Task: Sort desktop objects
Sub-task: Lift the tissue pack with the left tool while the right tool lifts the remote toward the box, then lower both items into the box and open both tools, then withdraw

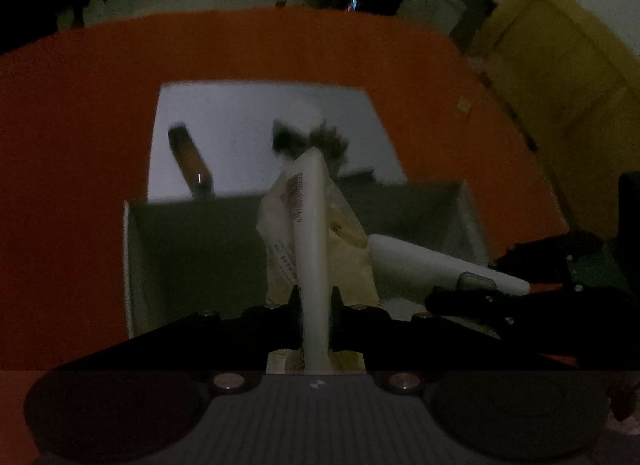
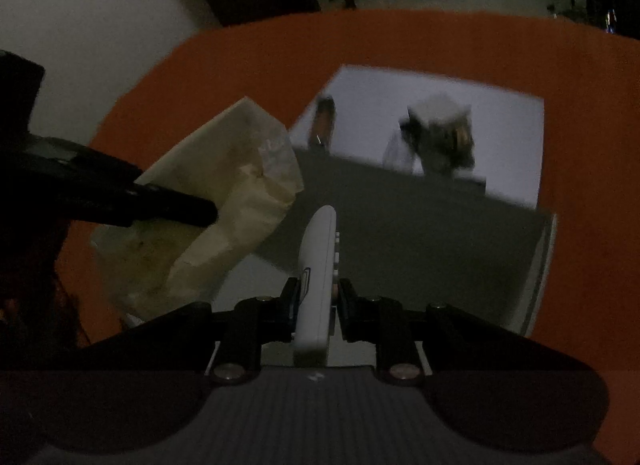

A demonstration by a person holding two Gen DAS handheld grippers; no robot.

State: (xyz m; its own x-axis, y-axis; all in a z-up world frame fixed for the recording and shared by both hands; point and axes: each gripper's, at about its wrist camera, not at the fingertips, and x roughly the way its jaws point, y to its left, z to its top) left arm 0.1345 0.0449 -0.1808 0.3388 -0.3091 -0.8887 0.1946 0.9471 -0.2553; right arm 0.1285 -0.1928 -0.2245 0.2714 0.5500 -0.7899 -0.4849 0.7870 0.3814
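Dim light, blurred. Left hand-held gripper (image 1: 316,301) clamped on a cream plastic packet (image 1: 316,233), held above the open white box (image 1: 132,257). Right hand-held gripper (image 2: 318,301) clamped on a white remote control (image 2: 320,265), also over the box. Beyond, on white paper (image 1: 240,113) on the orange table (image 1: 80,145): brown tube (image 1: 190,159), dark bundle (image 1: 312,141).
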